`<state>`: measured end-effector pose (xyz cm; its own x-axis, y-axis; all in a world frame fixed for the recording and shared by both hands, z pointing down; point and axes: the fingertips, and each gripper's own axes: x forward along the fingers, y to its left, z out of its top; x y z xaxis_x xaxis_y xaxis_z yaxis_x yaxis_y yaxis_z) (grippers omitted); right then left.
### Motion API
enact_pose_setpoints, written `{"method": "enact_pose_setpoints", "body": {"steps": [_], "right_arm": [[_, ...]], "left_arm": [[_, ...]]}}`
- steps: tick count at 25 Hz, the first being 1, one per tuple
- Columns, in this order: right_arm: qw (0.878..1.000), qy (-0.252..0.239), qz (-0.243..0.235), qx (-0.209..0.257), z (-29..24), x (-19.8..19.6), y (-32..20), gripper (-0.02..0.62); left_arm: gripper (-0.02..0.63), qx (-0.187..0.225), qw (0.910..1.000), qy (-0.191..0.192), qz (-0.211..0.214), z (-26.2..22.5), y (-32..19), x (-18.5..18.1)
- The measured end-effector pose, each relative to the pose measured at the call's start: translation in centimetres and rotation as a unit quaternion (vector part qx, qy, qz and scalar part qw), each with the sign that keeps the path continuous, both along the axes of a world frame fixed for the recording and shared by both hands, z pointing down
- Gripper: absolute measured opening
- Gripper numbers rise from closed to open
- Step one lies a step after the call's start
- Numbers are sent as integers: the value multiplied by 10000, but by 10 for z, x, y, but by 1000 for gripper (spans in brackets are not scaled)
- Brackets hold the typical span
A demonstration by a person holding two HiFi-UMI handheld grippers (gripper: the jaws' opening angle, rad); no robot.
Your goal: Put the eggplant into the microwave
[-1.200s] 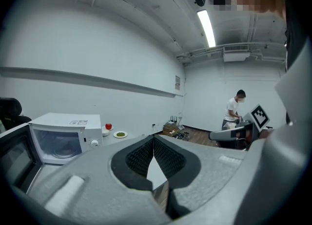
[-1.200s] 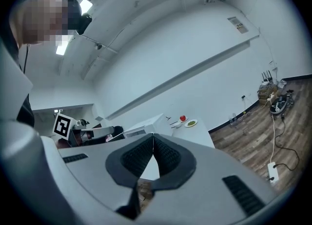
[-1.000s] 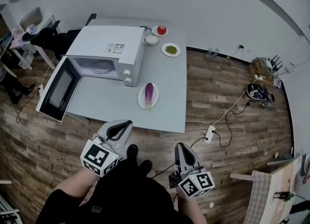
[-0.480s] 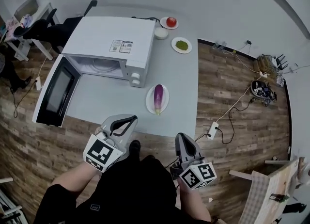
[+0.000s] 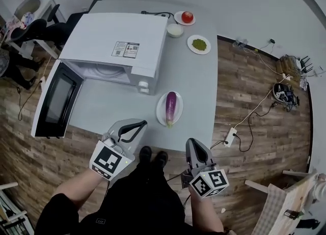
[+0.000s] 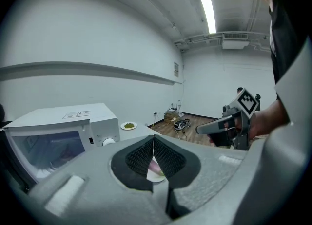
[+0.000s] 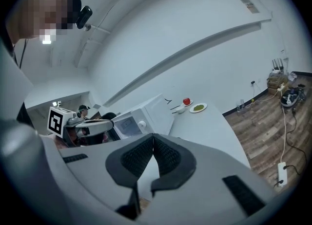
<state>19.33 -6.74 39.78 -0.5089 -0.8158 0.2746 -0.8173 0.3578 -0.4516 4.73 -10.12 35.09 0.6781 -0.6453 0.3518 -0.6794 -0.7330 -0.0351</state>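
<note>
Eggplant (image 5: 171,108) not yet grabbed, on its plate (image 5: 159,112); microwave (image 5: 119,38) open; your left gripper (image 5: 138,125) and right gripper (image 5: 193,145) clenched, empty.

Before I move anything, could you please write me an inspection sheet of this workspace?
Surface: grey table, standing on a wooden floor.
Job's things: eggplant lying on a white plate near the front edge; microwave with its door swung open.
Clutter: tomato on a small plate, small bowl and plate of green food at the far end.
Grippers: left gripper and right gripper both shut and empty, at the near edge, touching nothing.
Cables: power strip with cords on the floor; black cord behind the microwave.
Surroundings: white wall; chair beyond the microwave.
</note>
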Motion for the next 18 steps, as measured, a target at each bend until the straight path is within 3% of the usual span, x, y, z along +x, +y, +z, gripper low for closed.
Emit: {"method": "enact_pose_setpoints", "body": {"steps": [9,18], "right_arm": [[9999,-21,-117,-90,27,6,-23,14],[9991,-95,-144,-389,71,8,-27,14]], "left_arm": [[9,-139,9995,-237,169,40,-26,15],[9,49,9899,-1259,642,109,-47,15]]}}
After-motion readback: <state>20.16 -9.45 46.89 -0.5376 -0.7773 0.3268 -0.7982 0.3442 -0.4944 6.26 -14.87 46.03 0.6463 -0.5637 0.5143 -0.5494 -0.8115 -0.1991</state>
